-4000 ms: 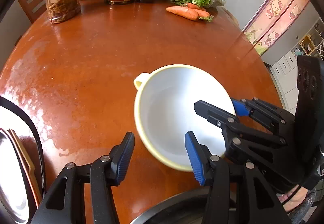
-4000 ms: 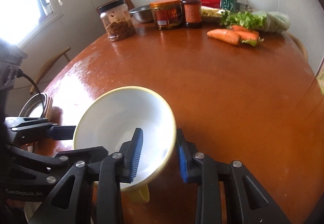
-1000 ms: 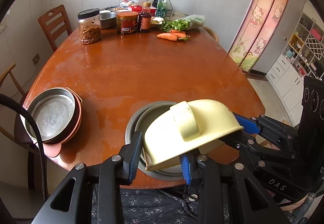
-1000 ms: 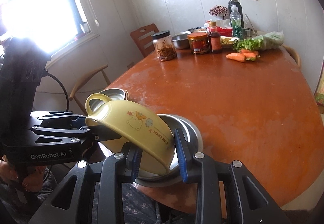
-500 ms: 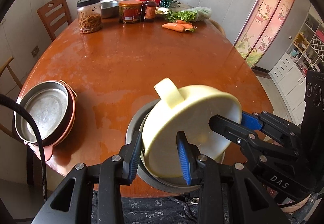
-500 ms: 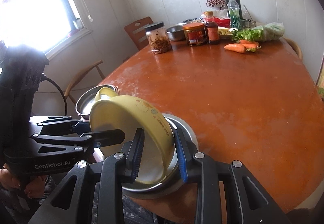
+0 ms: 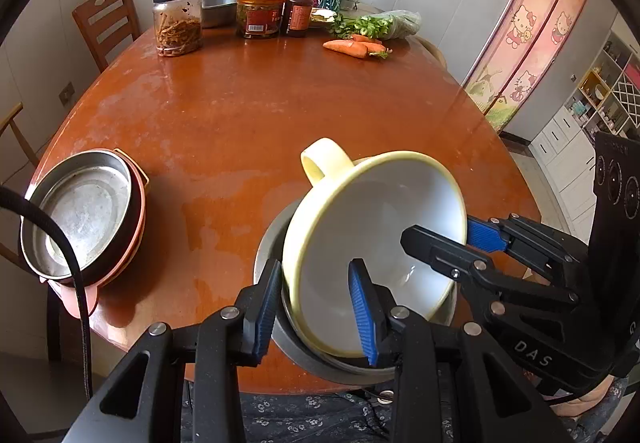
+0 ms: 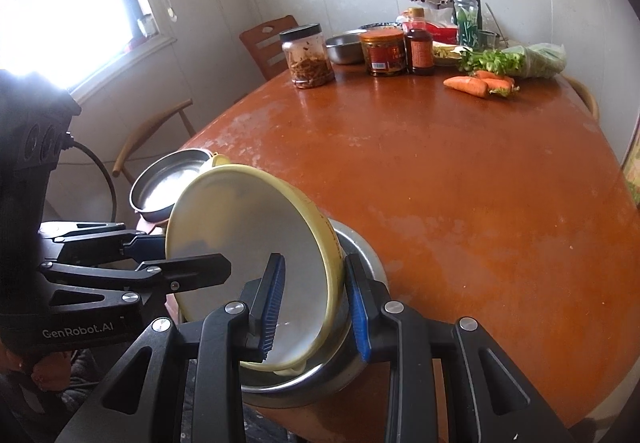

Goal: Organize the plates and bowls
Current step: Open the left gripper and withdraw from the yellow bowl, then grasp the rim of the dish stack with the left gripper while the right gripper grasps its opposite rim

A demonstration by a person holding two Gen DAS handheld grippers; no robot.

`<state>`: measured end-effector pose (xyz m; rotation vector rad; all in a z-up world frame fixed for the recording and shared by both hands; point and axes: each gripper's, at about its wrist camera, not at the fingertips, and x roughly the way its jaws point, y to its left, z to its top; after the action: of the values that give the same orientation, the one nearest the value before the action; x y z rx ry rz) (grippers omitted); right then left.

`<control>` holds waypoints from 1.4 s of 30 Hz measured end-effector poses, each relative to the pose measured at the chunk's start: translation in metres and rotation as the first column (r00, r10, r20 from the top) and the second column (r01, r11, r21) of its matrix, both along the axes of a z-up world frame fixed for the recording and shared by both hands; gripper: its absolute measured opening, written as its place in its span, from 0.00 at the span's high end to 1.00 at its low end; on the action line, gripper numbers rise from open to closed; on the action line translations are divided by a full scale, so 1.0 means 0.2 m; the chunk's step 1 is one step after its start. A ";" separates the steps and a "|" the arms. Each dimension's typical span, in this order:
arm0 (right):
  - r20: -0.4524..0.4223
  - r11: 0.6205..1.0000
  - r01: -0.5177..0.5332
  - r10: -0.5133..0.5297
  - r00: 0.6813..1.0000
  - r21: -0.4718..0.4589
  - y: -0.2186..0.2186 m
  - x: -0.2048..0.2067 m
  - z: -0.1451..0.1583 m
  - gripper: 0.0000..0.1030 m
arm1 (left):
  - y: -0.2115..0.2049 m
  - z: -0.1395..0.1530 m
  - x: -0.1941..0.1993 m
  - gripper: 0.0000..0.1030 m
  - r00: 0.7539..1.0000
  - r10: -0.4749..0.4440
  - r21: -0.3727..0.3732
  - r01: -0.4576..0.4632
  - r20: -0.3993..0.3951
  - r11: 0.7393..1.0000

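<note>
Two grippers clamp one yellow bowl (image 7: 376, 255). Left view: the left gripper (image 7: 316, 311) fingers pinch its near rim; the bowl, upside down a second ago, now faces up, tilted into the steel bowl (image 7: 268, 255) at the counter (image 7: 280, 103) edge. Right view: the right gripper (image 8: 314, 307) fingers grip the opposite rim, so nesting looks nearly done.

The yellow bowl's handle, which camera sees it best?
The left wrist view. There the yellow bowl's handle sticks up in full beyond the rim, clear of both grippers. In the right wrist view only a small bit of the handle peeks over the tilted bowl's far edge.
</note>
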<state>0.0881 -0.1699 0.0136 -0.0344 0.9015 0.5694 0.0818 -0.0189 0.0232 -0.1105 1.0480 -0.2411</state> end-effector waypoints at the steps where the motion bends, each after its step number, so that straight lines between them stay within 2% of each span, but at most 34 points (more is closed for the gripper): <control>1: -0.001 1.000 -0.001 0.001 1.000 0.001 0.00 0.00 0.00 0.64 | 0.00 0.00 0.00 0.67 1.000 -0.003 -0.002 0.003 0.002 1.000; 12: 0.006 1.000 0.009 -0.009 1.000 0.012 0.00 -0.02 0.02 0.58 | 0.03 0.02 -0.03 0.66 1.000 0.002 -0.007 -0.002 0.027 1.000; 15: 0.006 0.999 0.021 -0.021 1.000 0.031 -0.01 -0.02 0.03 0.53 | 0.03 0.04 -0.04 0.66 0.999 0.001 -0.004 -0.001 0.039 1.000; 17: 0.017 0.999 0.023 -0.024 1.000 0.043 -0.02 -0.03 0.05 0.44 | 0.04 0.05 -0.05 0.63 0.999 0.005 0.001 -0.005 0.047 1.000; 18: 0.022 0.999 0.026 -0.027 0.999 0.045 -0.03 -0.04 0.06 0.43 | 0.05 0.05 -0.06 0.62 0.999 0.006 0.000 -0.006 0.051 1.000; 21: 0.033 0.998 0.033 -0.035 0.999 0.047 -0.04 -0.06 0.08 0.39 | 0.07 0.06 -0.08 0.56 0.998 0.014 -0.001 -0.013 0.062 1.000; 23: 0.036 0.998 0.044 -0.045 0.998 0.043 -0.06 -0.07 0.07 0.32 | 0.08 0.06 -0.09 0.49 0.998 0.018 -0.002 -0.018 0.068 1.000; 30: -0.034 0.991 0.097 -0.095 0.995 0.092 -0.16 -0.08 0.01 0.32 | 0.13 0.04 -0.11 0.45 0.998 0.016 -0.044 -0.014 0.066 0.999; 36: -0.024 0.987 0.125 -0.124 0.992 0.097 -0.22 -0.12 0.03 0.30 | 0.18 0.04 -0.15 0.39 0.995 0.056 -0.053 -0.052 0.087 0.997; 42: -0.025 0.986 0.139 -0.137 0.990 0.094 -0.24 -0.12 0.02 0.29 | 0.22 -0.02 -0.16 0.38 0.996 0.072 -0.072 -0.068 0.055 0.995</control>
<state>0.0639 -0.2174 0.0169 0.1192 0.8860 0.4838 0.0496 0.0259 0.0186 -0.2019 0.9767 -0.2157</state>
